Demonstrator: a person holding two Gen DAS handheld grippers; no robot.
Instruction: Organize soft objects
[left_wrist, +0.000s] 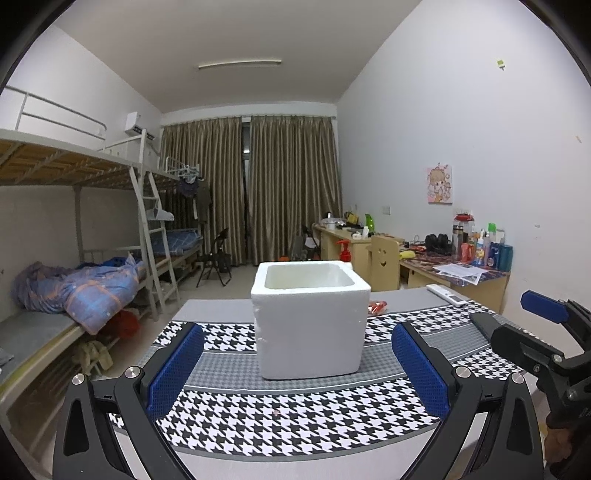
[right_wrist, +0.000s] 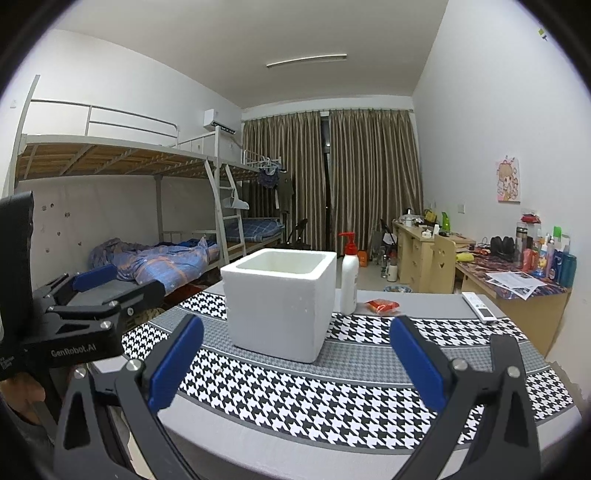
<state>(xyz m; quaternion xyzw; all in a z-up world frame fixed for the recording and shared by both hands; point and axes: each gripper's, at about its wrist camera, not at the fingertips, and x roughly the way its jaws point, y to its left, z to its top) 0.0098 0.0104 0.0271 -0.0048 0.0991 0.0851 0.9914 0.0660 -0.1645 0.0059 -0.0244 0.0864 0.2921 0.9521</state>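
Observation:
A white foam box (left_wrist: 310, 317) stands open-topped on the houndstooth cloth (left_wrist: 280, 424), straight ahead of my left gripper (left_wrist: 297, 363). That gripper is open, its blue pads wide apart and holding nothing. From the right wrist the same foam box (right_wrist: 279, 302) sits ahead and slightly left of my right gripper (right_wrist: 295, 362), which is also open and empty. A small red soft packet (right_wrist: 382, 305) lies on the table behind the box to its right, seen too as the red packet (left_wrist: 377, 306). Each gripper shows at the edge of the other's view.
A white pump bottle (right_wrist: 349, 275) with a red top stands just behind the box. A white remote (right_wrist: 478, 306) lies at the table's far right. Bunk beds (left_wrist: 74, 288) run along the left wall, and a cluttered desk (right_wrist: 517, 280) runs along the right wall.

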